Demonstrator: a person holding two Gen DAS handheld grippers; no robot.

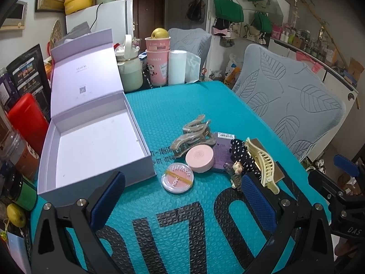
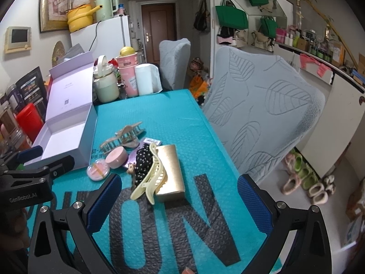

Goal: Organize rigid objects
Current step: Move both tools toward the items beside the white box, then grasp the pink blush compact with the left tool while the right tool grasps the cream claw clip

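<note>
Now both grippers hang with fingers spread wide, empty: the left gripper (image 1: 180,196) at lower centre of its view, the right gripper (image 2: 179,196) likewise. At mid-frame on the teal mat (image 1: 194,105) cluster hair clips (image 1: 194,134), pink compacts (image 1: 199,158) and a gold case (image 2: 172,173). An open white box (image 1: 95,141) sits left of them.

"QUEEN" on pink cup (image 1: 158,67); "GenRobot.AI" on left tongs (image 2: 25,189).

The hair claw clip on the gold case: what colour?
Pale cream-yellow hair clip, lying on the gold case; clearest in the right wrist view.
</note>
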